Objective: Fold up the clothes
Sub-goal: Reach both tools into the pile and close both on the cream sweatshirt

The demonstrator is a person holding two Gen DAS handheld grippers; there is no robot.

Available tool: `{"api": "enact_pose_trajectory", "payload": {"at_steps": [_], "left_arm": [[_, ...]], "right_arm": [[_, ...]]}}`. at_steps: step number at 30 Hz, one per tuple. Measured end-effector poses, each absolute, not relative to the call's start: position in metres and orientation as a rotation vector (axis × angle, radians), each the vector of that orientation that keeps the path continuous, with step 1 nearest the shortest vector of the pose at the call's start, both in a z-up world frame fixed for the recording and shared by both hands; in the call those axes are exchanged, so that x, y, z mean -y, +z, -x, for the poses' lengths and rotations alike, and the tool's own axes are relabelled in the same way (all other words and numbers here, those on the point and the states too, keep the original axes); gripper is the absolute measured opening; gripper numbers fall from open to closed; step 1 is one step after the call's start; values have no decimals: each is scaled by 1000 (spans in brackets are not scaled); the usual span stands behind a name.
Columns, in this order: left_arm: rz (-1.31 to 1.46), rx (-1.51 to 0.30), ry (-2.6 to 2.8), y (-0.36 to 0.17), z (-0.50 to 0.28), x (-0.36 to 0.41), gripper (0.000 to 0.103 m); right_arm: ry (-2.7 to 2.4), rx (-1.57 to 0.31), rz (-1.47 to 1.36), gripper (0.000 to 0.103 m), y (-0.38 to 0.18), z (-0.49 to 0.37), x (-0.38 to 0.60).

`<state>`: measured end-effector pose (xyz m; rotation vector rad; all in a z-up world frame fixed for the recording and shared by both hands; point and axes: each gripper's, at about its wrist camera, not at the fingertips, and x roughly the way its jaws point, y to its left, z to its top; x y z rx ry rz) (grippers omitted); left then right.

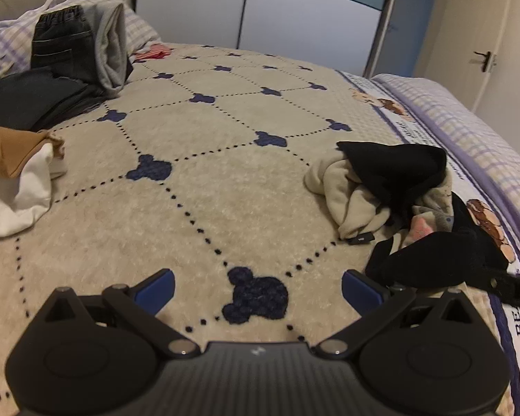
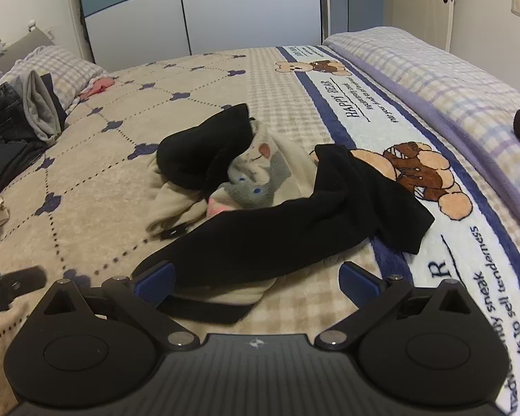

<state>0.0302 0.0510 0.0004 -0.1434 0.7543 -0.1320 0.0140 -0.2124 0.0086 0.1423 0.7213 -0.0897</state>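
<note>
Lying crumpled on beige blanket: black garment tangled with cream cartoon-print garment, both beside blanket's bear-print border. Right gripper spread wide, holding nothing; black hem lies between its blue fingertips, touching left one. Left gripper equally wide, empty, above bare blanket, pile off to its right. Blanket centre open. Folded stack at blanket's far left near pillow; brown-and-white clothes at left edge.
</note>
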Motion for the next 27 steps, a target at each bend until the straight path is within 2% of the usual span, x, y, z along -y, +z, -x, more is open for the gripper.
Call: {"api": "enact_pose_trajectory", "payload": {"at_steps": [12,16,22,27], "left_arm": [[103,-837,-243,-19,-61,-40,103],[45,-860,-240,-30,-65,-33,103],[21,-859,-244,-34,-66,-31,103],[62,-832,-221,-28,-65,-35,100]], "right_arm": [[-140,-714,-104,102,-4,-50,242],[-105,-740,-159,85,-11,-58,243],[-44,-783,-242,82,-18,-68,239],[-12,-794,-299,63,-24,-69,240]]}}
